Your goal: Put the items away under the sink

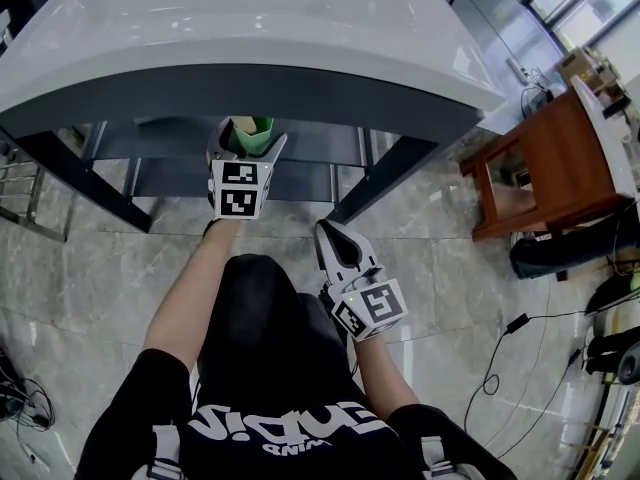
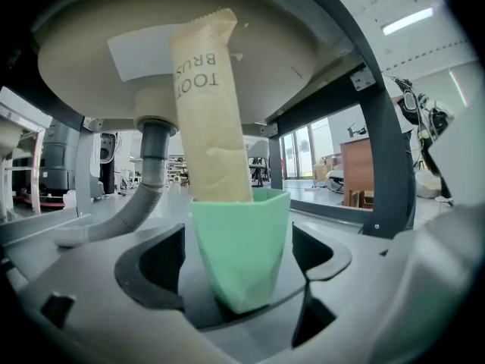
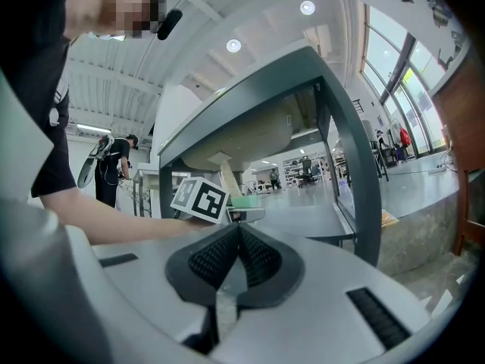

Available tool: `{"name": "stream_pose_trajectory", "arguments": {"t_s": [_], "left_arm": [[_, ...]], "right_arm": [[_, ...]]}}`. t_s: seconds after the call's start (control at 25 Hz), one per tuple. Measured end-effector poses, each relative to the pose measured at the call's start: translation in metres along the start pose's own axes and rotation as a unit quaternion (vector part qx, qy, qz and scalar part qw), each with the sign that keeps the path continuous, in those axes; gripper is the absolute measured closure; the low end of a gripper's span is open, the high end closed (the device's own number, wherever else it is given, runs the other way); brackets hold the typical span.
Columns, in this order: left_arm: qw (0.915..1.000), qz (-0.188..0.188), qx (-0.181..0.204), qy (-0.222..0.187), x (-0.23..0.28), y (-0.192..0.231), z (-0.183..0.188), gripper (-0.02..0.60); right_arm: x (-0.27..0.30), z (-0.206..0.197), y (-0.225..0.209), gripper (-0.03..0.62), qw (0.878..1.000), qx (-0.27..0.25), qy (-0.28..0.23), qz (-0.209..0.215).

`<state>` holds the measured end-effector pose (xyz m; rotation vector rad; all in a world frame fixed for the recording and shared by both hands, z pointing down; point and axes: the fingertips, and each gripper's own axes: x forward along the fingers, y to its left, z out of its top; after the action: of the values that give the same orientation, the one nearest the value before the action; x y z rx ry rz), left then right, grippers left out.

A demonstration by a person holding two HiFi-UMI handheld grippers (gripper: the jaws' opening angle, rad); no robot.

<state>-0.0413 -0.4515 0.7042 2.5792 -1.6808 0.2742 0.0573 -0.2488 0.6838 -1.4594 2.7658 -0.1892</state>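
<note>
A mint-green cup (image 2: 241, 233) holds a tall tan paper toothbrush packet (image 2: 206, 112) that stands upright in it. My left gripper (image 2: 239, 268) is shut on the cup, one jaw on each side of its lower half. In the head view the left gripper (image 1: 247, 148) reaches in under the grey sink (image 1: 260, 38), with the cup (image 1: 254, 128) over the shelf (image 1: 160, 140) beneath it. My right gripper (image 1: 328, 230) hangs back near my lap, shut with nothing in it. Its own view shows the jaws (image 3: 237, 230) pressed together and the left gripper's marker cube (image 3: 201, 199) ahead.
The basin's underside (image 2: 91, 44) and a grey ribbed drain hose (image 2: 132, 207) stand just left of the cup. Dark frame legs (image 1: 385, 178) flank the shelves, and a lower shelf (image 1: 180, 180) lies beneath. A wooden stool (image 1: 545, 163) stands right, with cables (image 1: 510, 338) on the marble floor.
</note>
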Motion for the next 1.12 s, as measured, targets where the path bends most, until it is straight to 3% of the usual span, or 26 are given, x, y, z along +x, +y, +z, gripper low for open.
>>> {"name": "stream_pose_trajectory", "arguments": {"t_s": [0.2, 0.48, 0.8, 1.12], "left_arm": [[1.0000, 0.003, 0.001, 0.003, -0.025, 0.002, -0.008, 0.146], [0.9994, -0.022, -0.004, 0.026, -0.069, -0.010, -0.024, 0.146], [0.9950, -0.087, -0.017, 0.046, -0.137, -0.048, -0.033, 0.152], [0.9939, -0.100, -0.020, 0.041, -0.177, -0.060, -0.035, 0.321]], "right_arm": [[0.002, 0.001, 0.004, 0.576, 1.000, 0.002, -0.002, 0.001], [0.005, -0.004, 0.010, 0.576, 1.000, 0.005, 0.003, 0.010], [0.000, -0.009, 0.011, 0.576, 1.000, 0.009, 0.005, 0.007], [-0.002, -0.009, 0.021, 0.576, 1.000, 0.004, 0.002, 0.016]]}}
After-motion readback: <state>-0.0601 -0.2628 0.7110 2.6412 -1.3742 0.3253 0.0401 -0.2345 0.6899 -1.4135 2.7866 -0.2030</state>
